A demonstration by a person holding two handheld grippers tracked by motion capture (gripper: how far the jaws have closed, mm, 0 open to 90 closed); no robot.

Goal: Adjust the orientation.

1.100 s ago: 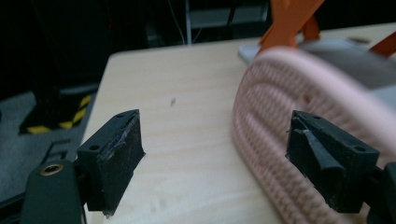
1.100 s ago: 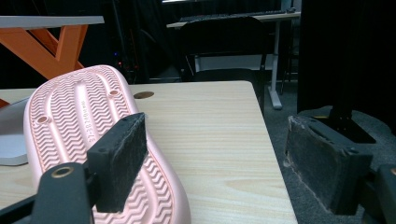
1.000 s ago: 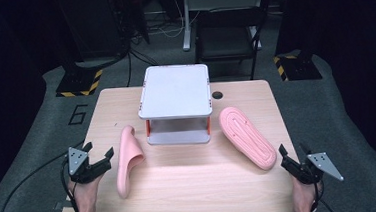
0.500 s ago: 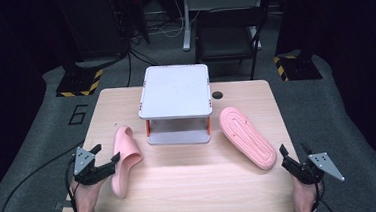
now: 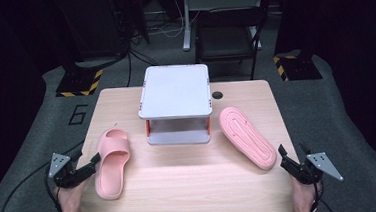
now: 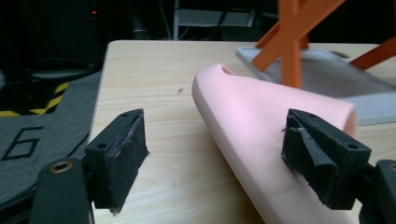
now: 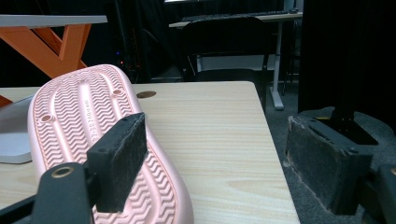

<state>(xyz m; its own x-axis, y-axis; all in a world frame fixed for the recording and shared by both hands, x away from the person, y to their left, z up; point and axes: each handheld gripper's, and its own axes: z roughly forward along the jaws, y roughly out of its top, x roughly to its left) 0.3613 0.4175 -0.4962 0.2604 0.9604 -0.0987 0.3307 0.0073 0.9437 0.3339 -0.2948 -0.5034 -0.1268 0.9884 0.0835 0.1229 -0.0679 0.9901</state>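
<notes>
Wooden counter (image 5: 191,176): left hand-held gripper (image 5: 91,163) wide beside upright pink foam slipper (image 5: 111,162); straddle edge squarely, then close.

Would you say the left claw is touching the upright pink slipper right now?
Cannot tell. In the left gripper view the open left claw straddles the slipper, one jaw overlapping its side, but no clear contact or gap shows.

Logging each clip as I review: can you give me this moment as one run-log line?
left gripper: open, at upright slipper | right gripper: open, beside sole-up slipper | shelf rack: mid-table
</notes>
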